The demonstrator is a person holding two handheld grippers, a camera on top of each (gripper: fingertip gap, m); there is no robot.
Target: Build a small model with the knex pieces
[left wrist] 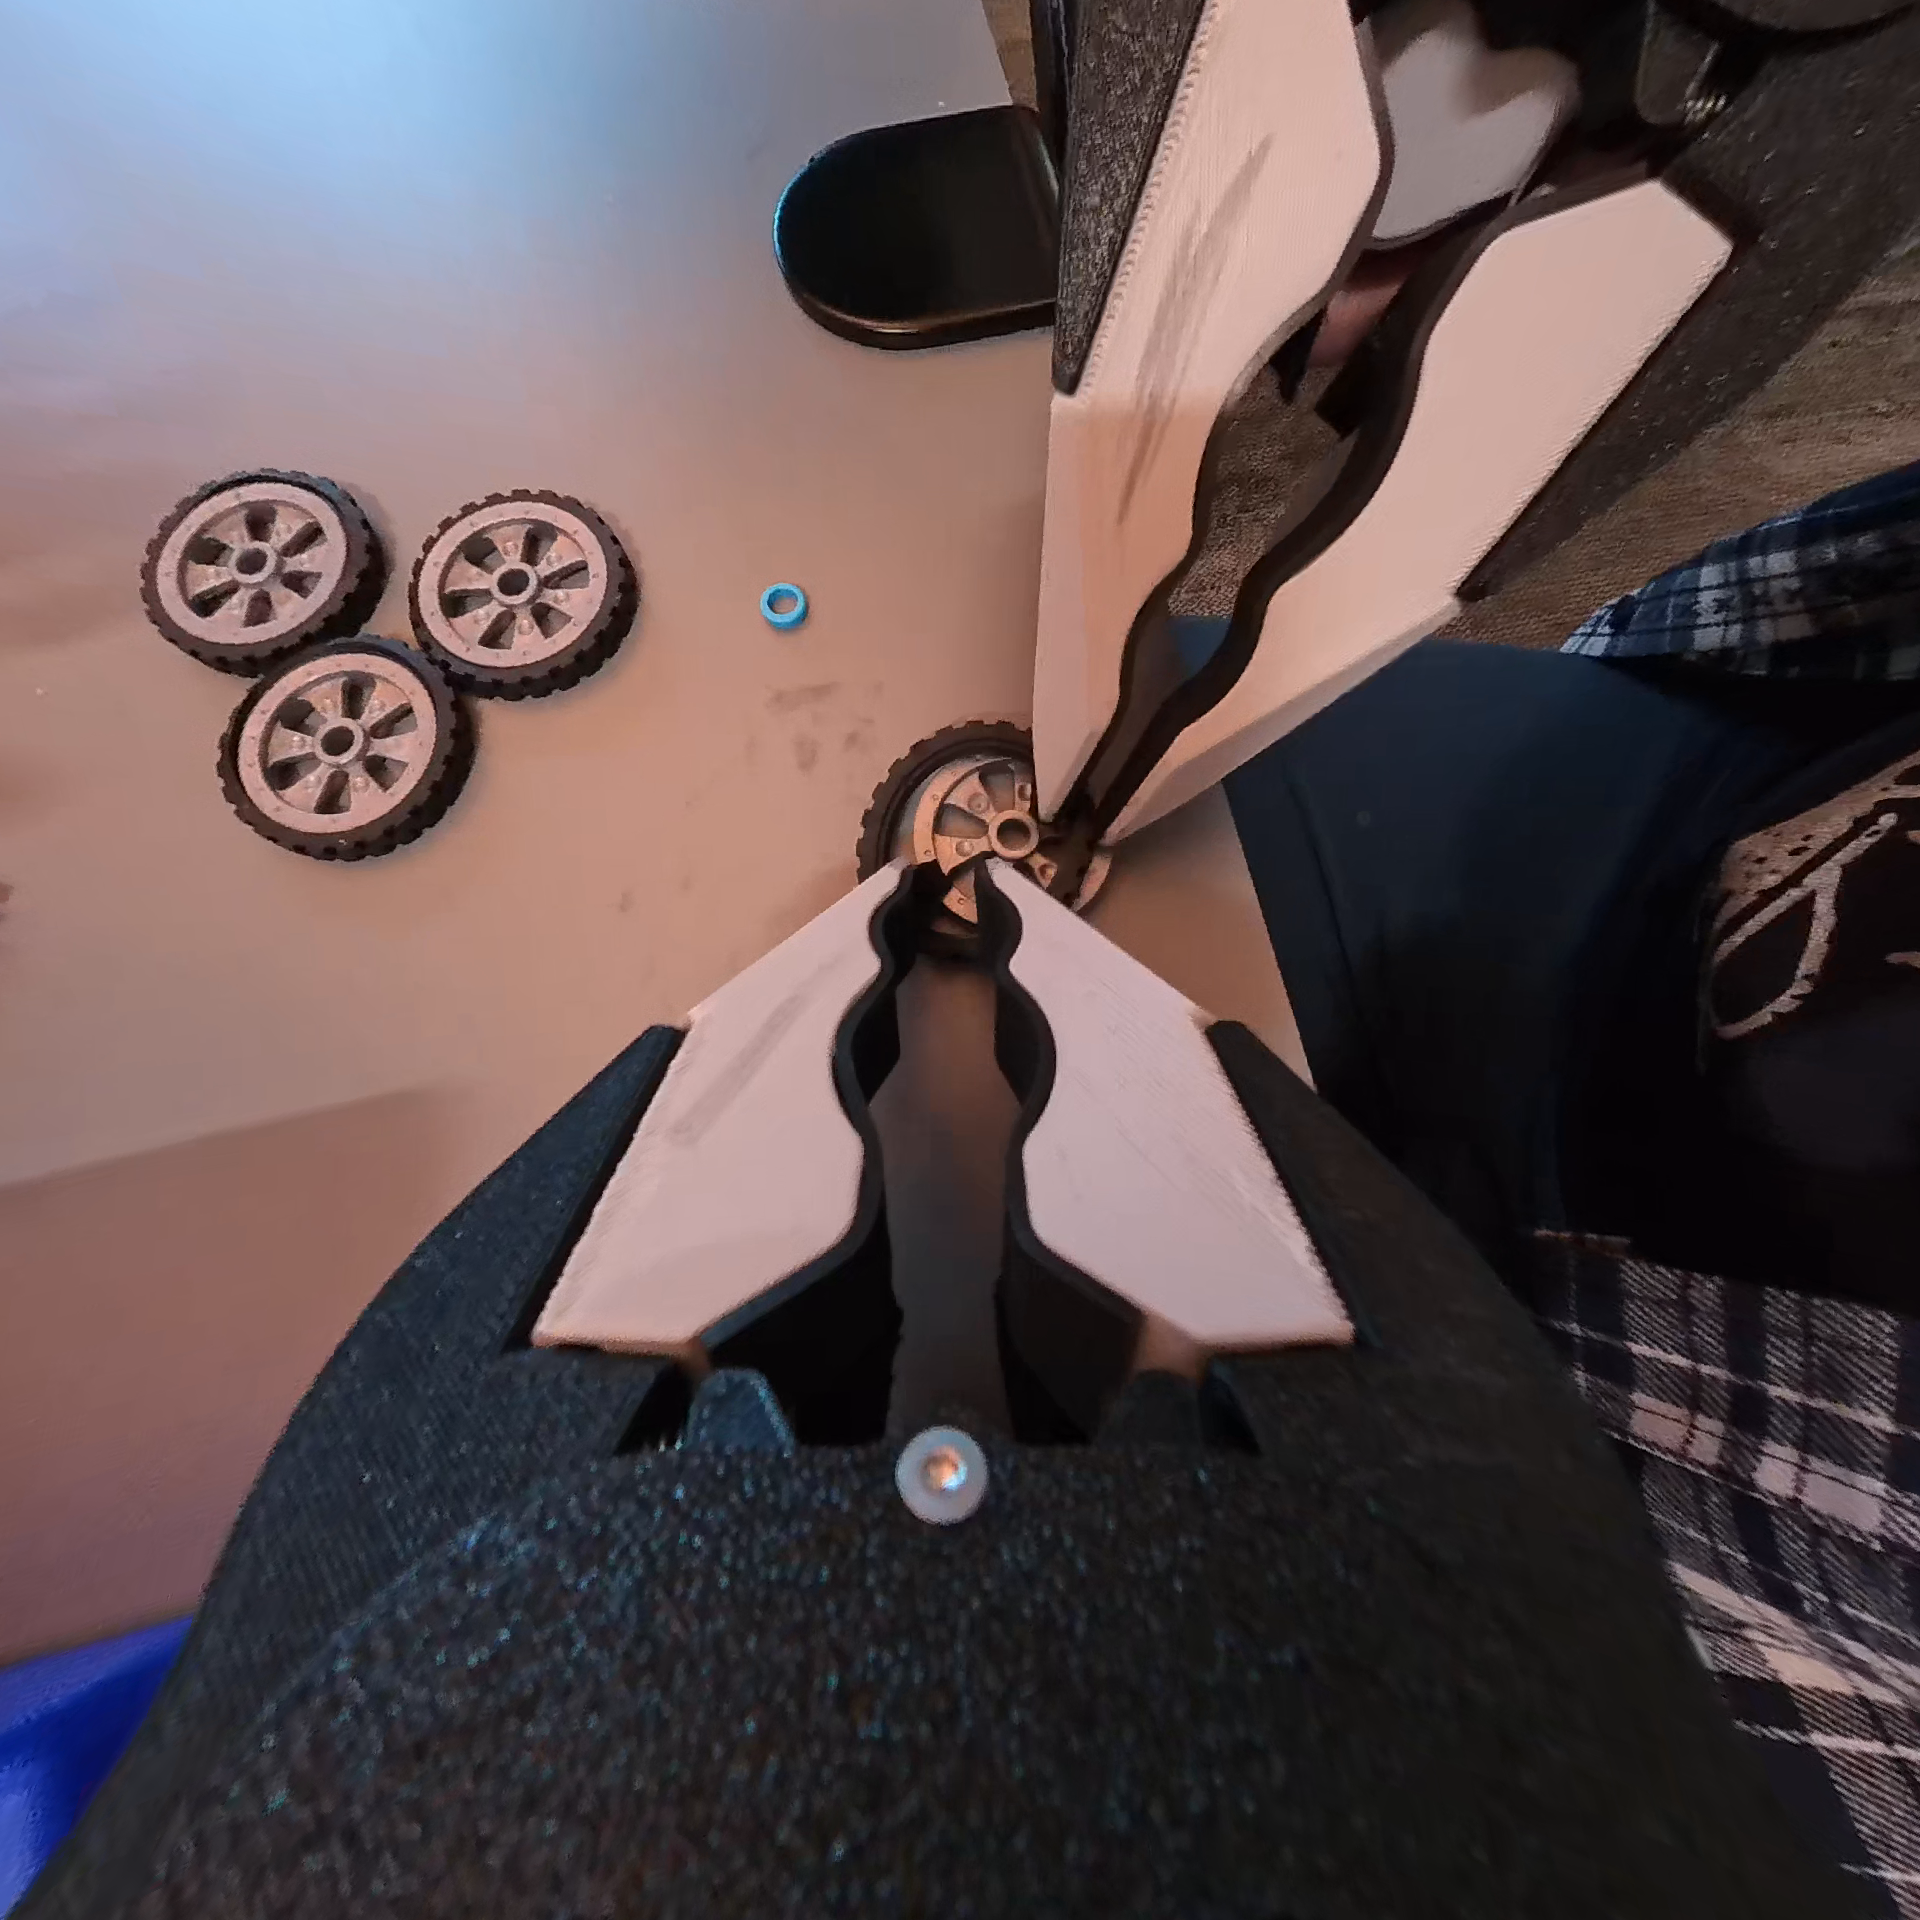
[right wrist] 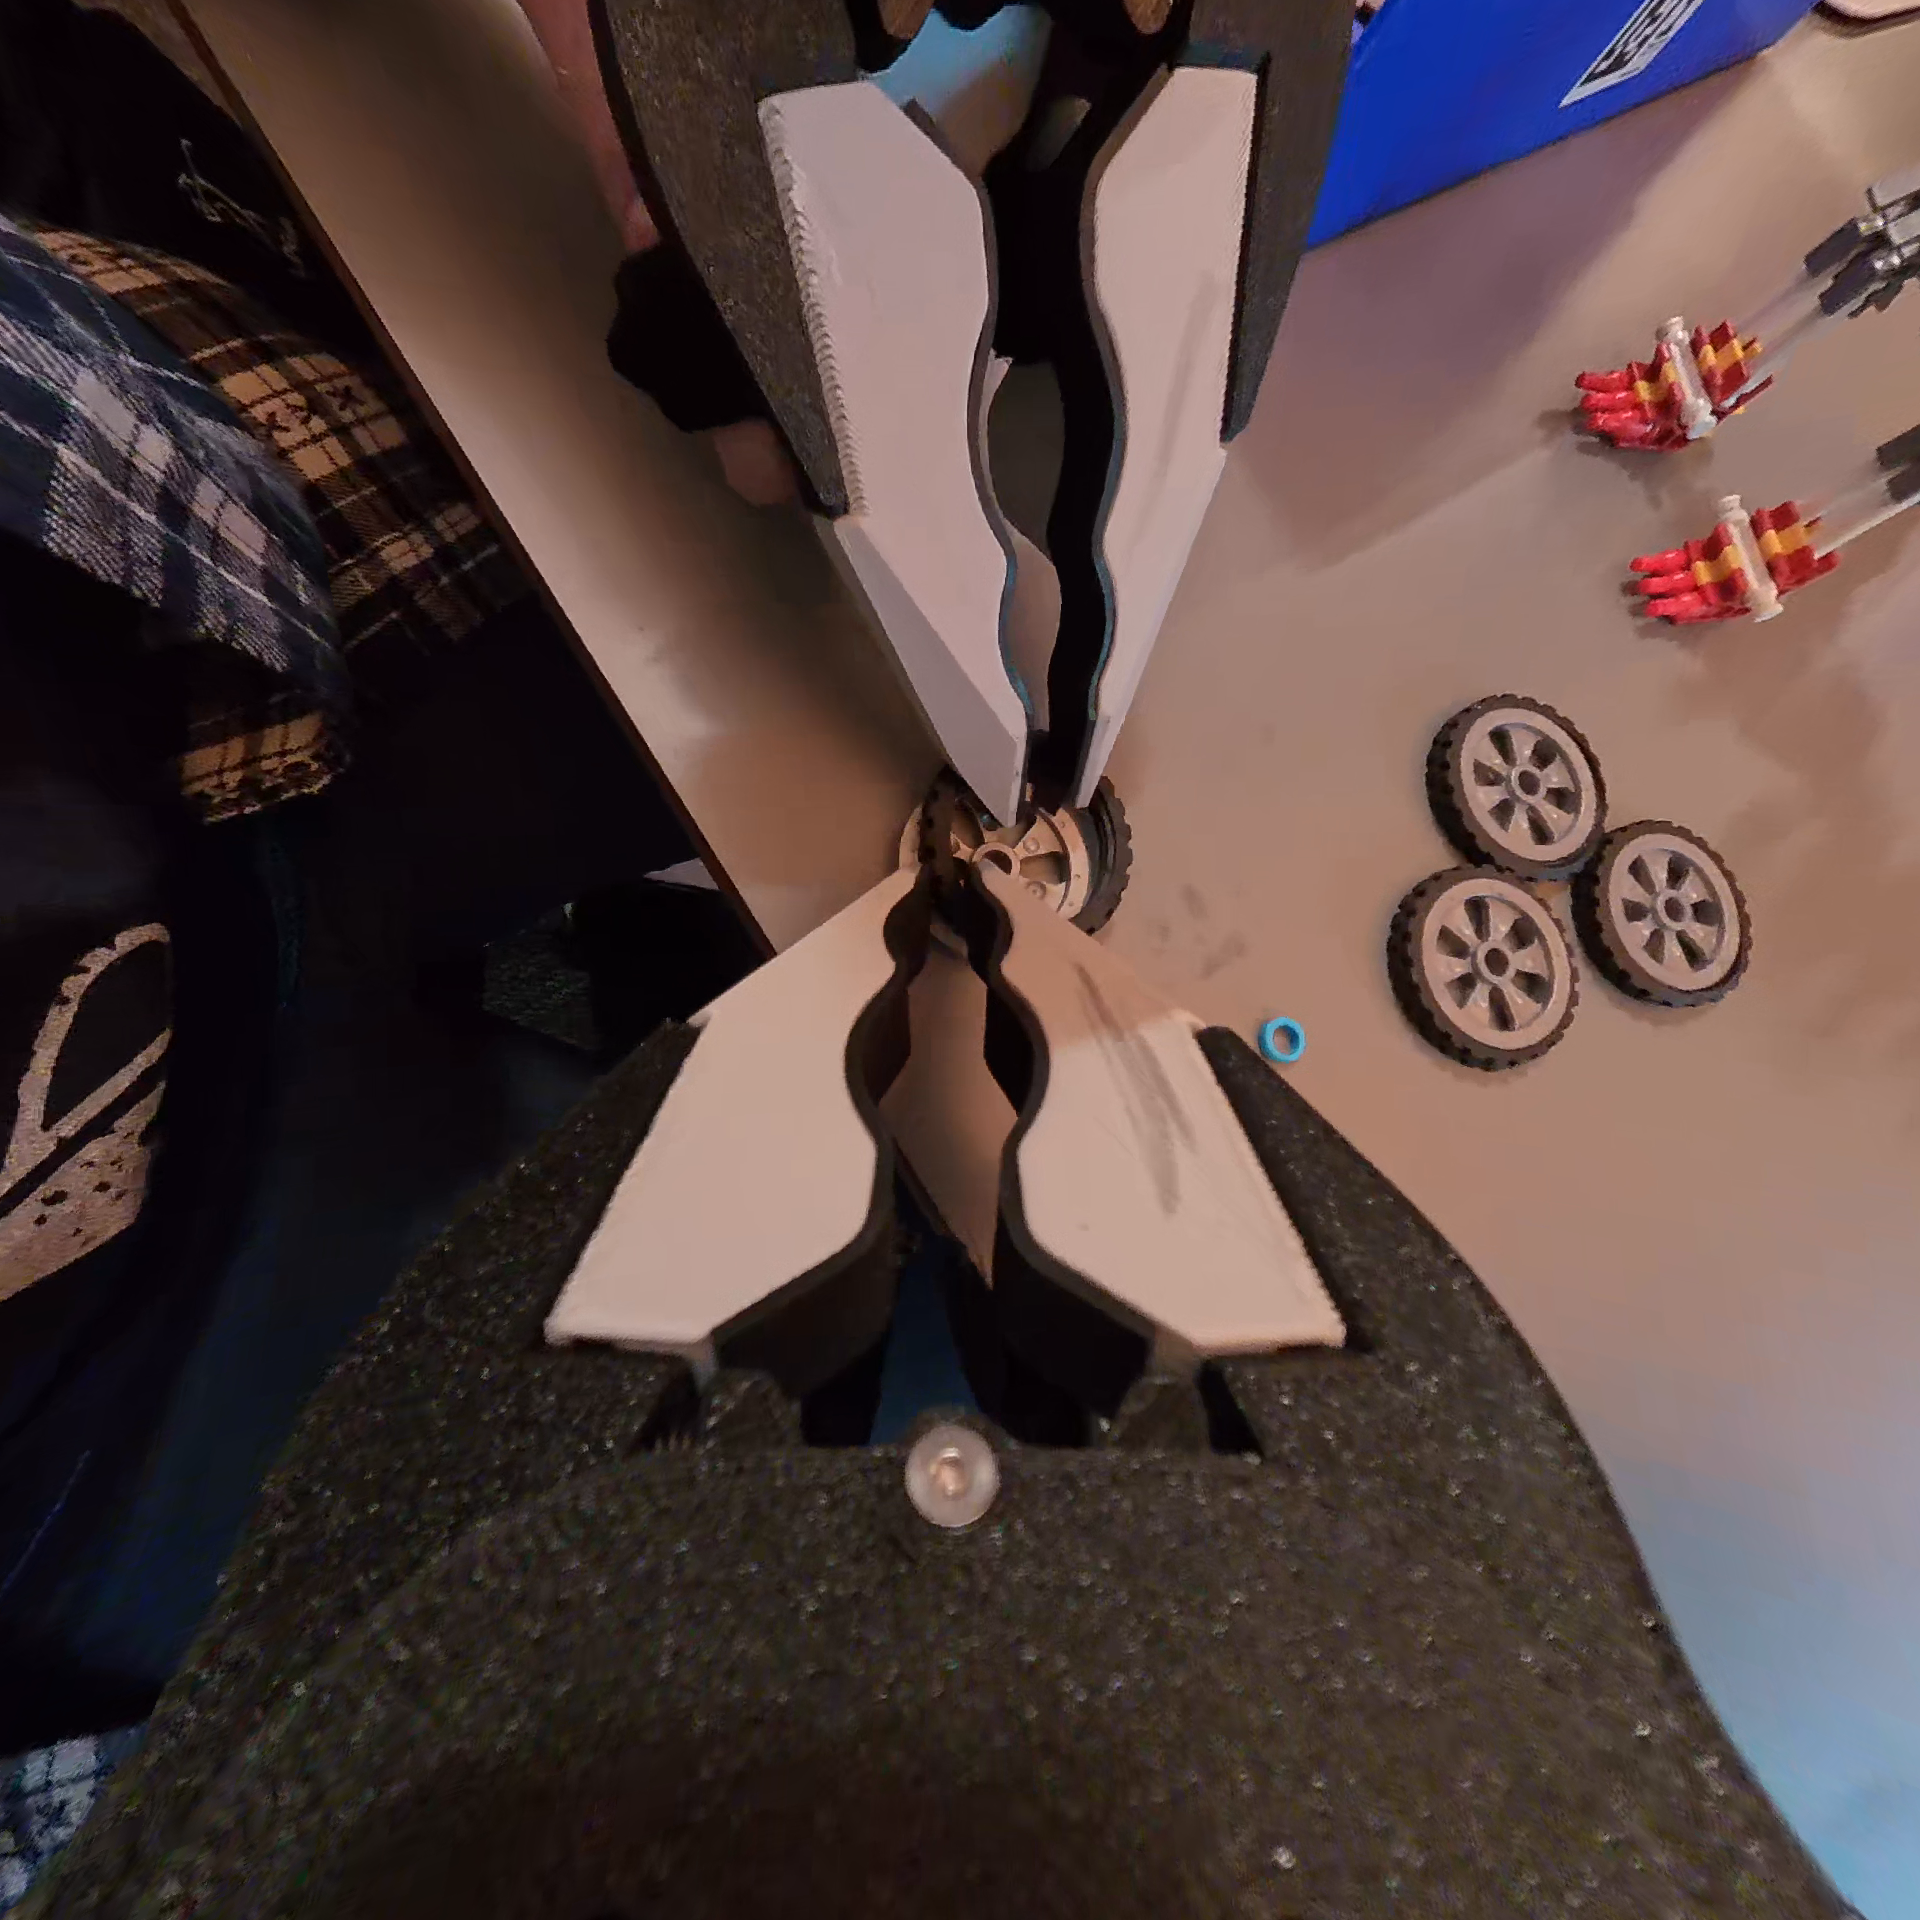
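Both your tools pinch the same small grey-spoked wheel with black rubber tyre [left wrist: 961, 821] at the counter [left wrist: 520, 312] edge: left tool [left wrist: 943, 871], right tool [right wrist: 948, 883]. Three matching wheels [left wrist: 338, 743] lie well apart.

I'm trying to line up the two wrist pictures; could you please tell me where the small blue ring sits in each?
Left wrist view: the small blue ring lies on the table, upper centre-left, right of the three loose wheels.
Right wrist view: the ring lies right of centre, left of the same wheels.
Shared landmark: the wheel that both grippers' tips meet at.
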